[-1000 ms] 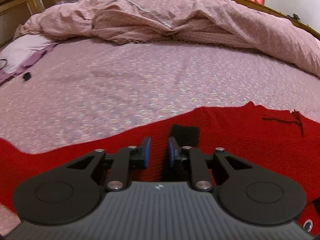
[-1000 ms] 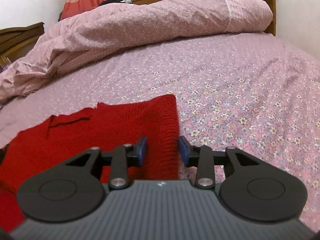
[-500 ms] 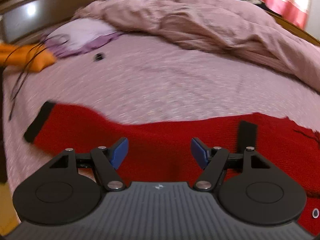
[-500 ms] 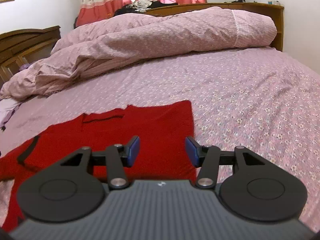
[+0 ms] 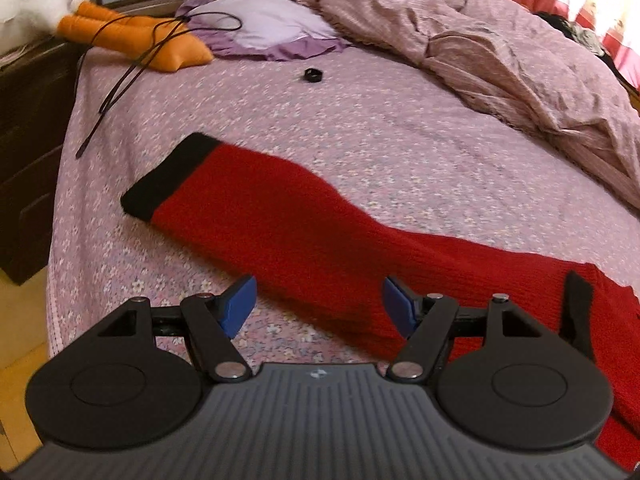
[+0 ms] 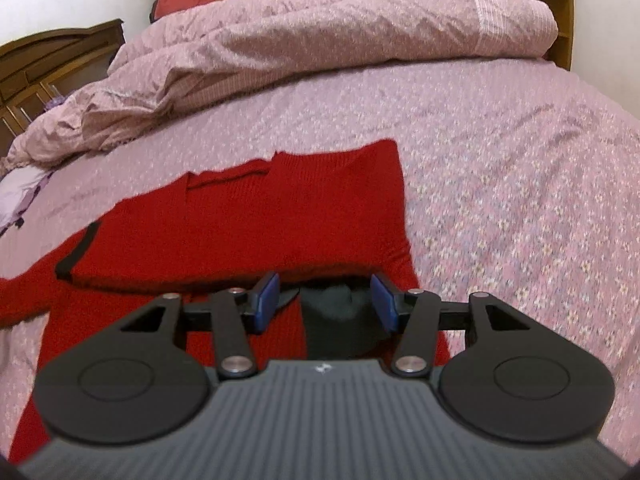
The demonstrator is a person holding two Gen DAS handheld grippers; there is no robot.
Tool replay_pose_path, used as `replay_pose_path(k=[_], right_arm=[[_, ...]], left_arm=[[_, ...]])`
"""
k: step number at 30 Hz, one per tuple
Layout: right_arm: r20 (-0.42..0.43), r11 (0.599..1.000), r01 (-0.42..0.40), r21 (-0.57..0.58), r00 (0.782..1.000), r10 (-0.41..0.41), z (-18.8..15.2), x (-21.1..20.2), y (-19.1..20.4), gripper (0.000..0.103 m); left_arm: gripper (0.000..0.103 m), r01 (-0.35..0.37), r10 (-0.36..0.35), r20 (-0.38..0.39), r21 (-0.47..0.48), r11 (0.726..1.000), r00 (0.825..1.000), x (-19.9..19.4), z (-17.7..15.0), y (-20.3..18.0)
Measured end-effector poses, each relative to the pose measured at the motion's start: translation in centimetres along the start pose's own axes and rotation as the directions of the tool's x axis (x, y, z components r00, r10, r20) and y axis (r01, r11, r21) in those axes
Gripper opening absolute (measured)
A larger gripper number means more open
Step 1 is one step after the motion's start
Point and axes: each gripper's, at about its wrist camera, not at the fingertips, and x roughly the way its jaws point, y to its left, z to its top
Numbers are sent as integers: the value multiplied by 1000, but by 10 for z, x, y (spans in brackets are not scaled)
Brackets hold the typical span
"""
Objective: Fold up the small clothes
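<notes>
A red knitted sweater (image 5: 300, 232) lies flat on the flowered bed sheet (image 5: 400, 128). Its long sleeve with a black cuff (image 5: 168, 176) stretches toward the bed's left side. My left gripper (image 5: 320, 306) hovers open above the sleeve's near edge, nothing between its pads. In the right wrist view the sweater's body (image 6: 280, 216) lies with its right side folded over. My right gripper (image 6: 325, 300) is open just above it. A dark knitted patch (image 6: 332, 316) shows beneath the jaws, and the pads do not press on it.
A crumpled pink duvet (image 5: 500, 52) (image 6: 320, 28) fills the far side of the bed. A purple pillow (image 5: 272, 28), an orange plush (image 5: 160, 44), a black cord (image 5: 132, 68) and a small black ring (image 5: 313, 75) lie near the sleeve's end. Dark wooden furniture (image 5: 28, 160) stands past the bed's left edge.
My left gripper opened wide and swung left along the sweater, bringing the cuffed sleeve into view. My right gripper opened wider and drew back from the sweater's right edge.
</notes>
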Motion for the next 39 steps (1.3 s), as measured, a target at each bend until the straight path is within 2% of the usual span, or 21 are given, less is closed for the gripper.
replay_pose_path(k=[5, 10, 16, 24, 29, 31, 33, 36, 37, 38, 39], right_arm=[[-29, 1000, -3, 8, 1000, 3, -6, 3, 5, 53], [-65, 1000, 0, 6, 998, 1, -11, 10, 9, 53], [-101, 999, 8, 49, 995, -3, -16, 17, 8, 53], [-114, 998, 18, 56, 993, -11, -18, 21, 9, 53], [-122, 998, 19, 53, 992, -13, -20, 24, 11, 53], [-123, 998, 19, 56, 992, -12, -20, 24, 10, 53], [-124, 998, 19, 63, 992, -11, -21, 25, 9, 53], [-121, 997, 22, 69, 993, -13, -21, 26, 9, 52], [-119, 997, 23, 72, 993, -14, -21, 25, 9, 52], [-118, 997, 23, 74, 993, -14, -21, 25, 9, 52], [-117, 997, 23, 75, 993, -14, -21, 24, 8, 52]], left_arm=[[74, 0, -1, -16, -61, 998, 1000, 13, -4, 10], [74, 66, -68, -10, -136, 988, 998, 23, -4, 23], [74, 64, -63, 11, -180, 982, 998, 34, -3, 31], [72, 49, -45, 84, -49, 998, 995, 33, -2, 17], [71, 48, -43, 104, -48, 998, 994, 41, 2, 16], [71, 57, -54, 129, -16, 998, 990, 42, 2, 13], [71, 36, -41, 139, 37, 999, 989, 46, 3, 7], [70, 21, -31, 160, 61, 998, 987, 46, 3, 2], [65, 23, -31, 164, 55, 998, 986, 46, 4, 2], [54, 18, -26, 171, 47, 999, 985, 44, 4, 3], [49, 9, -16, 177, 39, 999, 984, 42, 5, 4]])
